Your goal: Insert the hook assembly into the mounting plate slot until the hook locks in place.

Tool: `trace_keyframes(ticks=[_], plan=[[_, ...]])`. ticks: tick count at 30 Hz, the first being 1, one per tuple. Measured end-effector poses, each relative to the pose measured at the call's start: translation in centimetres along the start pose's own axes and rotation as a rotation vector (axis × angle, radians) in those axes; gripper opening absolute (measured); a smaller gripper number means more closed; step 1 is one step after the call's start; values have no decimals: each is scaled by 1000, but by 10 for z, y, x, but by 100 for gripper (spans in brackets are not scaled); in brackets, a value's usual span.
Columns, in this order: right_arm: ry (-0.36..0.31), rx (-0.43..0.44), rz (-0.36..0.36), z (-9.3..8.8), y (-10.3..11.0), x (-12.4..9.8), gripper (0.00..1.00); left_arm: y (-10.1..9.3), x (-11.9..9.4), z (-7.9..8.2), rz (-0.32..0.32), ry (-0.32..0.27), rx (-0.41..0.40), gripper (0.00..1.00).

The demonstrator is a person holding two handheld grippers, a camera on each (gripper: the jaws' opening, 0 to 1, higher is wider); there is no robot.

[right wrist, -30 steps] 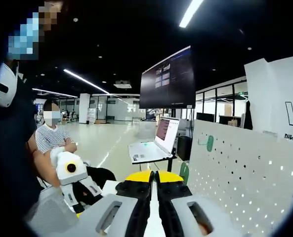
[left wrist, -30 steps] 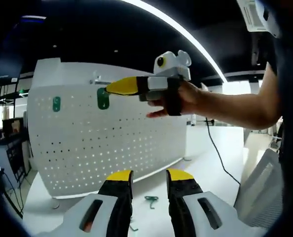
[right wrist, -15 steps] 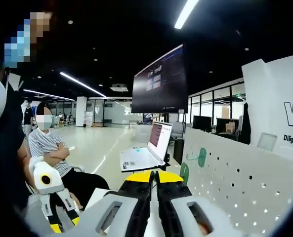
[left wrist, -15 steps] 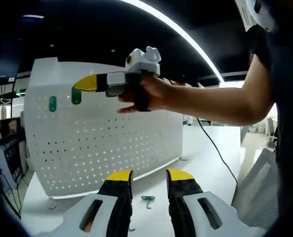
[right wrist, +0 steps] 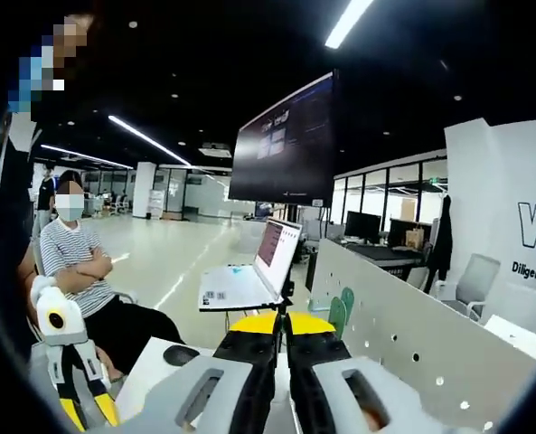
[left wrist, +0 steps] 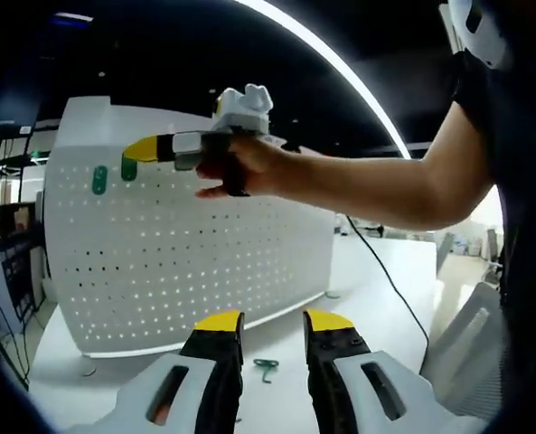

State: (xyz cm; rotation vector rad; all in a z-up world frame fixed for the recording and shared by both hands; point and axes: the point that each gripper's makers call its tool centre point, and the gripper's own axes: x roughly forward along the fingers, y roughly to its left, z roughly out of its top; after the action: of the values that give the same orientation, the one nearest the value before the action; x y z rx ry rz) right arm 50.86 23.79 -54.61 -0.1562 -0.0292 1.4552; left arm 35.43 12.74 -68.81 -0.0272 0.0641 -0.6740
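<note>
Right tongs pinch a green hook at the pegboard — left tongs spread, a hook just ahead on the surface.

Right gripper view: the right tool rises from the bottom edge, its yellow-tipped jaws closed together with a green mounting plate just past the tips. The white perforated panel runs along the right side. A second green plate sits on the panel just beyond. The left tool hangs at lower left, jaws apart. An open laptop stands ahead, a large monitor above it. A seated person is at left.
</note>
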Motion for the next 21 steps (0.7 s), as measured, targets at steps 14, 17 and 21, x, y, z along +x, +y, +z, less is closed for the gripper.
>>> trace_keyframes(ticks=[14,17,21], plan=[[23,10,-18,-11,-17,7,1,1,0,0,-9,-7,-37,26],[20,9,-21,-11,-19,6,1,1,1,-1,-10,-8,-45,26],[16,12,-31,-12,-23,4,1,1,2,-2,-14,-2,-48,26]])
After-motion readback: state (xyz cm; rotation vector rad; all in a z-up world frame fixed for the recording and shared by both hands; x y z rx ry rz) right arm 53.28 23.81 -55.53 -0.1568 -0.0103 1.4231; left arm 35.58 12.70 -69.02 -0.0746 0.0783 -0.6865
